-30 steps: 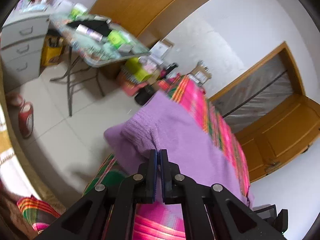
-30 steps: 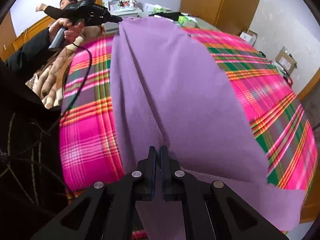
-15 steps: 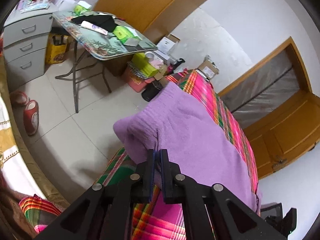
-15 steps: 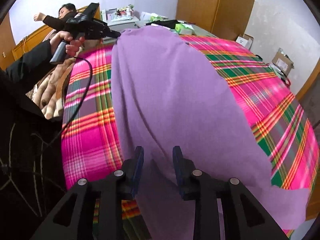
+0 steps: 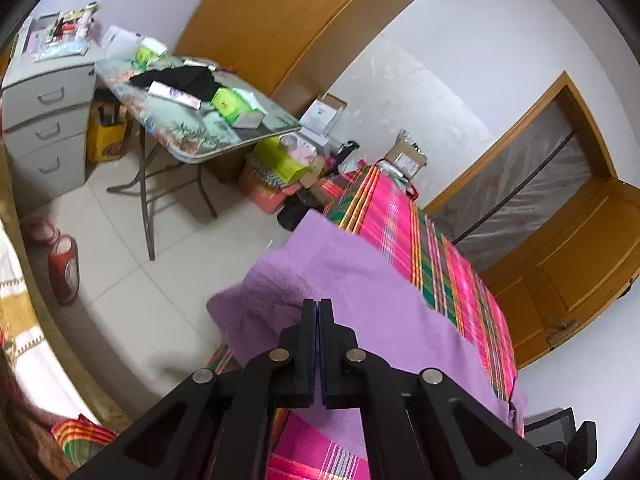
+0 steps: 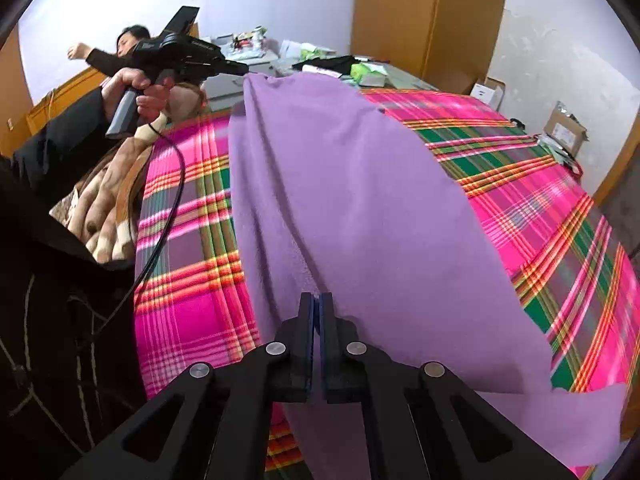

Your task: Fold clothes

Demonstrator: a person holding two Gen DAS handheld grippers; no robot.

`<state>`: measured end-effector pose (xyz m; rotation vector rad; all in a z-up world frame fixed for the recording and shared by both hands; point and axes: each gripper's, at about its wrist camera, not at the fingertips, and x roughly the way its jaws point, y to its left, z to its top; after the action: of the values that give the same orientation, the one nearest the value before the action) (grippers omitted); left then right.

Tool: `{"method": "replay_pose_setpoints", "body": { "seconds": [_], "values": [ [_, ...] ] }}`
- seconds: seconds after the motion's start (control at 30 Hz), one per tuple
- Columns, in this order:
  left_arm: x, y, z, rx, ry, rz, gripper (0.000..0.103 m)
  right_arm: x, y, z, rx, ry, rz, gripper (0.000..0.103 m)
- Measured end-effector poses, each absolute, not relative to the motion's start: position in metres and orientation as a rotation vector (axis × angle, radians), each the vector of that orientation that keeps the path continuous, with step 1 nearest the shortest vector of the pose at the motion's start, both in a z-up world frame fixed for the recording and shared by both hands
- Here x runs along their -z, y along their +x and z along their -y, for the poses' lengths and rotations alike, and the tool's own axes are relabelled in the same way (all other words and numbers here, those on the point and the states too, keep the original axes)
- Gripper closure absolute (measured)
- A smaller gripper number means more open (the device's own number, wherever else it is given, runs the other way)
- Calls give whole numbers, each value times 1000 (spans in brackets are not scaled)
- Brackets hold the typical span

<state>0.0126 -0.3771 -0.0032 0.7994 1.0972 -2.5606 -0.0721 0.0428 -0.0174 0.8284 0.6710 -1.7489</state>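
A purple garment (image 6: 360, 208) is stretched over the pink plaid bed cover (image 6: 560, 208). My right gripper (image 6: 317, 304) is shut on the garment's near edge. My left gripper (image 5: 317, 308) is shut on the garment (image 5: 360, 288) at its far end and holds that end lifted above the bed cover (image 5: 384, 208). The left gripper also shows in the right wrist view (image 6: 240, 67), gripped by a hand, pinching the raised far corner. The garment hangs taut between both grippers with a long crease down its left side.
A folding table (image 5: 192, 120) with boxes and bottles stands on the tiled floor beside the bed, with grey drawers (image 5: 44, 120) to its left. Boxes (image 5: 280, 160) crowd the bed corner. A red slipper (image 5: 64, 264) lies on the floor. A wooden wardrobe (image 6: 420, 12) stands behind.
My right gripper opened half a second ago and is shut on the garment again. My left gripper has stayed shut and the garment end has shifted across the bed.
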Motion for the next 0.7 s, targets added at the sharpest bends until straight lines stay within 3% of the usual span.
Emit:
{"method": "replay_pose_setpoints", "body": {
  "seconds": [0.23, 0.47, 0.7],
  "values": [
    [31, 10, 383, 2504, 891, -1121, 102, 29, -73, -47, 1746, 870, -629, 101],
    [0, 16, 378, 2613, 772, -1028, 102, 17, -70, -44, 1749, 823, -627, 101],
    [39, 25, 386, 2486, 886, -1048, 103, 41, -62, -42, 1685, 887, -629, 101]
  ]
}}
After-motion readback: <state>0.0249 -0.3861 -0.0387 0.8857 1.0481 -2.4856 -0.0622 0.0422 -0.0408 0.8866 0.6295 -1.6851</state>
